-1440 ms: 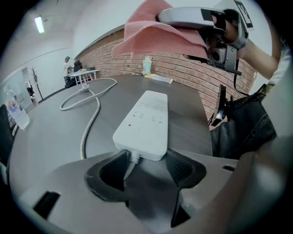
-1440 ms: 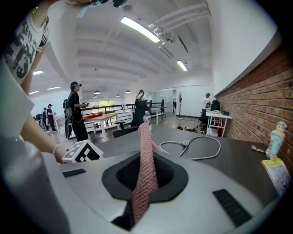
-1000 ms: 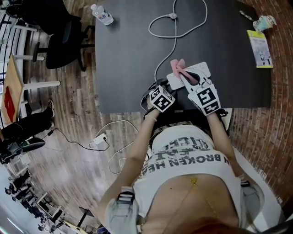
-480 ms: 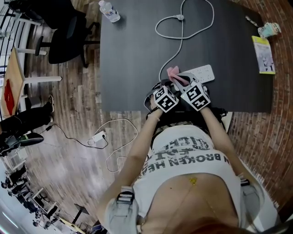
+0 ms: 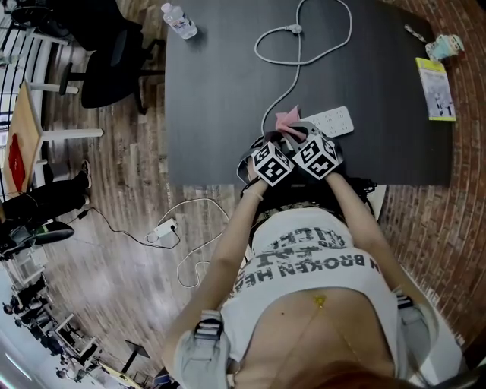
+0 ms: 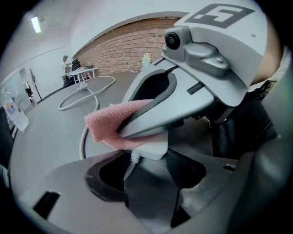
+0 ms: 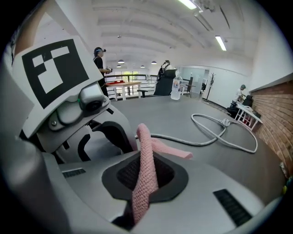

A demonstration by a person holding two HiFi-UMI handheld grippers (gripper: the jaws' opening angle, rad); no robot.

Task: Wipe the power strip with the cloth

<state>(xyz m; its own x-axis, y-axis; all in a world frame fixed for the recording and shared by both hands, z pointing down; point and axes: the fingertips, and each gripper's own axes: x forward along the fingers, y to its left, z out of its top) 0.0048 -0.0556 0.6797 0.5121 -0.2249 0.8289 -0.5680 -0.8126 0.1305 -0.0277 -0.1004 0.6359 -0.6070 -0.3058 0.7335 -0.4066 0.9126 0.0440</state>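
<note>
Two handheld grippers at the near edge of a black table hide most of the white power strip; the head view shows only its right end. The left gripper view shows what the head view cannot: the left gripper grasping the strip's corded end between its jaws. The right gripper is clenched on a pink cloth, which lies over the strip's corded end. A white cable loops away behind the strip. A bottle and a yellow booklet lie well apart from the strip, too small to make out in detail
</note>
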